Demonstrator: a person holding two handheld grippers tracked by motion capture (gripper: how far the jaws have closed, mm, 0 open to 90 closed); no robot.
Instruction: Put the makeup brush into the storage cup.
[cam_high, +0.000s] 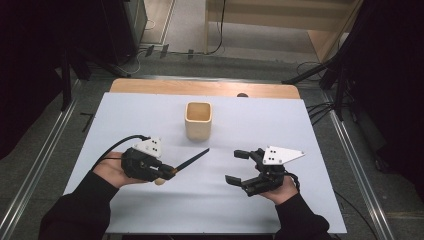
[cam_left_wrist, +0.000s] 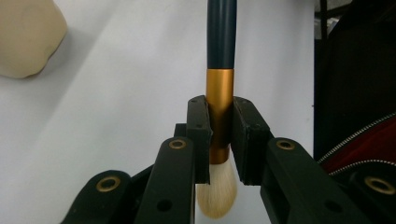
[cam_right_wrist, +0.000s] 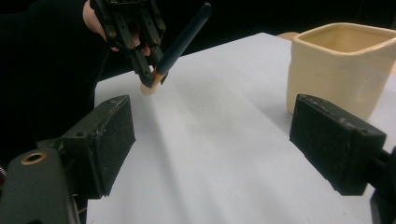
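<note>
A makeup brush with a dark handle, a gold ferrule and pale bristles is held over the white table. My left gripper is shut on the ferrule, handle pointing toward the cream square cup at the table's middle back. The brush hangs tilted with its bristles just above the tabletop in the right gripper view. My right gripper stands open at the right, its jaws wide apart with nothing between them. The cup sits just beyond its right jaw.
The white tabletop lies on a wooden board whose far edge shows behind it. Metal rails run along both sides. Cables and stand legs lie on the floor beyond the table.
</note>
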